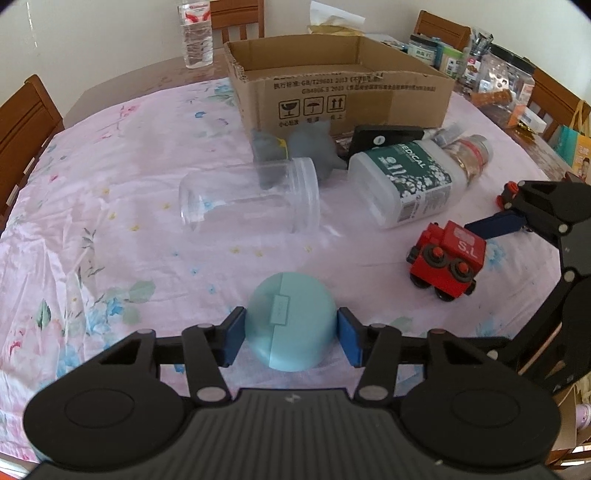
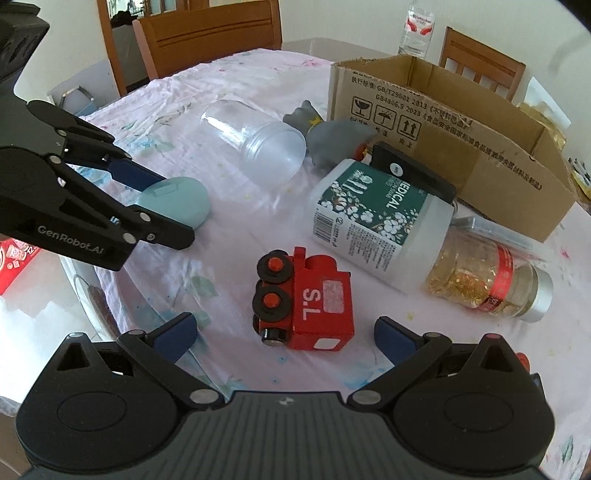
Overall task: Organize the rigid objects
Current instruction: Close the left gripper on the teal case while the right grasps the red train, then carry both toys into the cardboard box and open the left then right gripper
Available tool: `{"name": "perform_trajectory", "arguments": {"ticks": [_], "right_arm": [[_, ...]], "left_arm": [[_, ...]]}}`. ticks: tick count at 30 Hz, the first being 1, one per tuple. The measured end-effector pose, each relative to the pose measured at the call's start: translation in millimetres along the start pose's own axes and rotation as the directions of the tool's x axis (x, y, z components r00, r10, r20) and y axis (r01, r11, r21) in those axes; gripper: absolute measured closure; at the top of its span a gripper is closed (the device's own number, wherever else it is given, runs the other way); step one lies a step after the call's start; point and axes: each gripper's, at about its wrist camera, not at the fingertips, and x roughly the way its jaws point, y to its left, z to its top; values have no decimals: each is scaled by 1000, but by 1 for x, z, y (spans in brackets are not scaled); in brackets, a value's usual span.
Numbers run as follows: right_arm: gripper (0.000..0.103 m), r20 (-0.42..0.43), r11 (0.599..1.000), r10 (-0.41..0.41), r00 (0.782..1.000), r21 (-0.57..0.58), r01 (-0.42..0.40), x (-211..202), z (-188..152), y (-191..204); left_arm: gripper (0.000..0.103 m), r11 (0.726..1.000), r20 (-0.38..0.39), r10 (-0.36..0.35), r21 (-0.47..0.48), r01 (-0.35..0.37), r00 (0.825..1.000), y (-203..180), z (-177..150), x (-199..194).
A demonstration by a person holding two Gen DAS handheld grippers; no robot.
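My left gripper (image 1: 291,332) is shut on a round teal case (image 1: 291,319), its blue pads pressing both sides, low over the pink cloth; the case also shows in the right wrist view (image 2: 177,201). My right gripper (image 2: 284,339) is open, its fingers on either side of a red toy train (image 2: 304,299) lying on its side, apart from it. The train also shows in the left wrist view (image 1: 445,260). An open cardboard box (image 1: 340,88) stands at the back. A clear jar (image 1: 251,199), a white medical bottle (image 1: 404,181) and a grey toy (image 1: 314,151) lie before it.
A glass jar with gold contents (image 2: 487,280) lies right of the white bottle. A black flat item (image 2: 413,171) rests by the box. A water bottle (image 1: 194,33), jars (image 1: 506,85) and wooden chairs (image 2: 207,37) ring the table. The table edge (image 2: 85,280) is near the left gripper.
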Motion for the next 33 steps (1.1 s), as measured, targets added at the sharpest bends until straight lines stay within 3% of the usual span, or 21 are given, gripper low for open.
{"name": "perform_trajectory", "arguments": {"ticks": [5, 9, 14, 16, 18, 33], "right_arm": [[1, -20, 1000, 13, 1000, -16, -13, 2, 5, 0], [23, -14, 1000, 10, 1000, -19, -10, -4, 9, 2], [30, 3, 1000, -12, 1000, 8, 12, -4, 14, -1], [41, 10, 1000, -17, 1000, 22, 17, -3, 15, -3], [45, 11, 999, -25, 1000, 28, 24, -2, 16, -4], [48, 7, 998, -31, 999, 57, 31, -3, 19, -4]], "left_arm": [[49, 1000, 0, 7, -6, -7, 1000, 0, 1, 1], [49, 1000, 2, 13, -13, -13, 1000, 0, 0, 1], [49, 1000, 0, 17, -20, -17, 1000, 0, -1, 0], [49, 1000, -1, 19, -22, -19, 1000, 0, -1, -1], [48, 999, -2, 21, -24, -21, 1000, 0, -2, -1], [48, 1000, 9, 13, -5, -13, 1000, 1, 0, 1]]}}
